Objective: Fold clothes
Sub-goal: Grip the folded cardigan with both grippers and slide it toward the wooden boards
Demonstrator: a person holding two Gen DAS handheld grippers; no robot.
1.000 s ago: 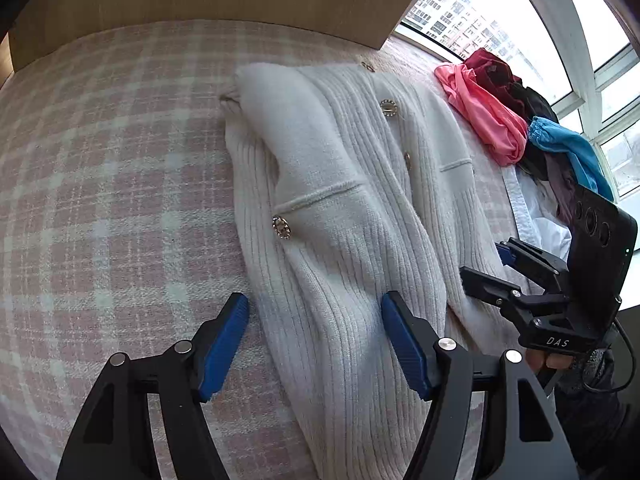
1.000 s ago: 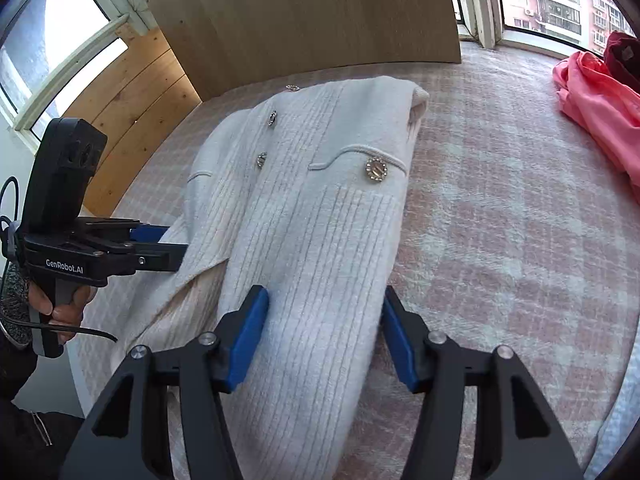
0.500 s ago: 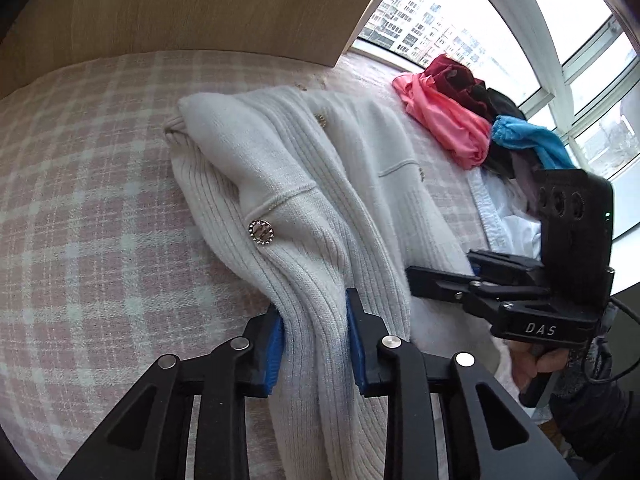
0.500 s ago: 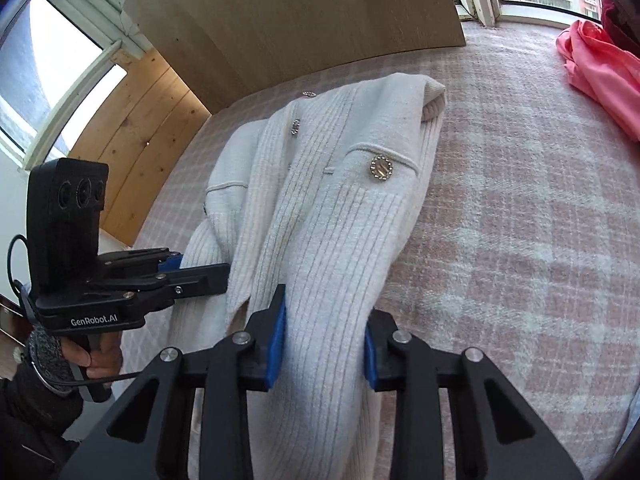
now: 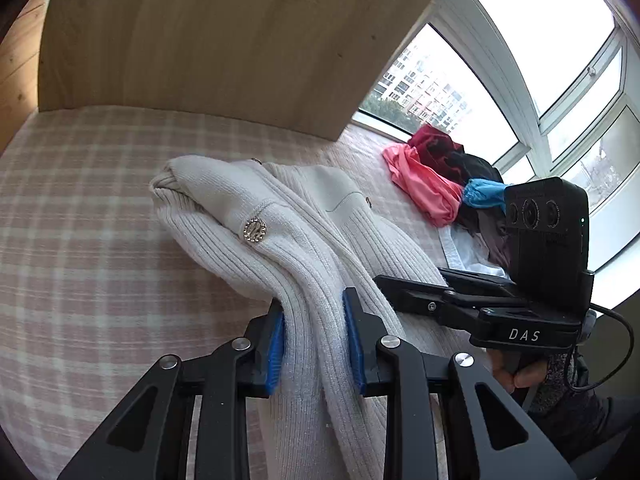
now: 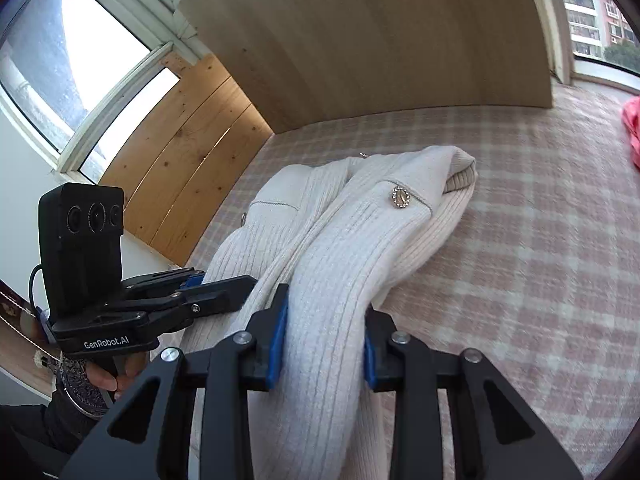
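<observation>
Jaws of left gripper [image 5: 314, 344] and right gripper [image 6: 326, 338] clamp the cardigan [image 5: 304, 232] hem; next, carry it toward the collar.

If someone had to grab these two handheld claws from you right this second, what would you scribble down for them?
Left gripper: jaws shut on the cream cardigan's near end.
Right gripper: jaws shut on the same end, alongside.
Cardigan: sides folded in, far end resting on the checked bedcover, near end lifted.
Left to do: carry the gripped end toward the collar, release, then tackle the clothes pile by the window.
</observation>
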